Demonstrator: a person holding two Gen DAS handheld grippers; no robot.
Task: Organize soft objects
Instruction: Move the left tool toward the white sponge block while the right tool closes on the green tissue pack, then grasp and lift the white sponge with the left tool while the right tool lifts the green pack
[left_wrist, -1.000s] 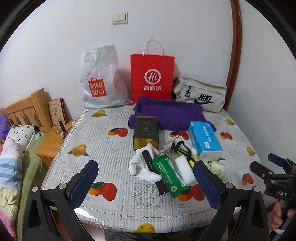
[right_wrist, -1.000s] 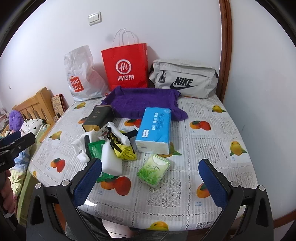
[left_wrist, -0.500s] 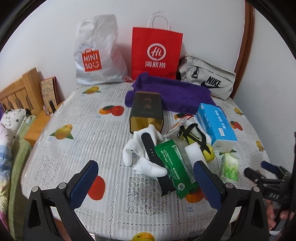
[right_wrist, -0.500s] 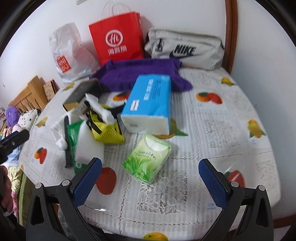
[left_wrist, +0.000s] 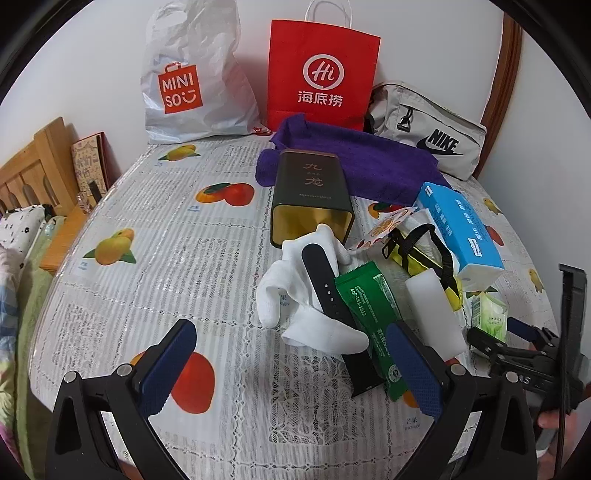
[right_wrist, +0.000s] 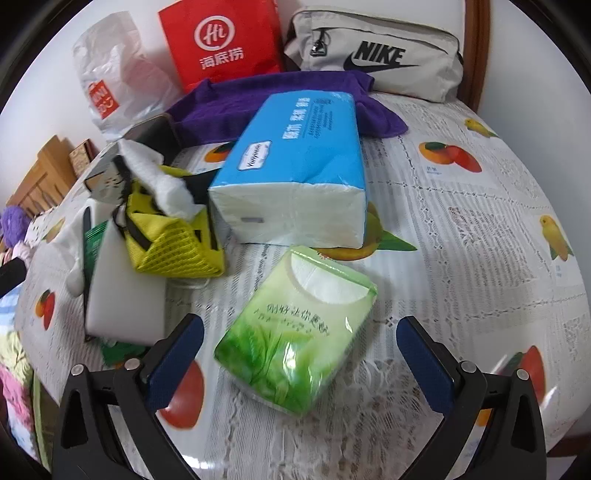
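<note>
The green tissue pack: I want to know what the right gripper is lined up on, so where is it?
In the right wrist view the green tissue pack lies centre-frame on the tablecloth, just ahead of the open right gripper, in front of the blue tissue pack.

left tongs (left_wrist: 291, 363) spread wide, right tongs (right_wrist: 299, 363) spread wide, both empty

Bright even indoor light, soft shadows, strong fisheye warp w/ dark corners; right-wrist view slightly motion-blurred.
</note>
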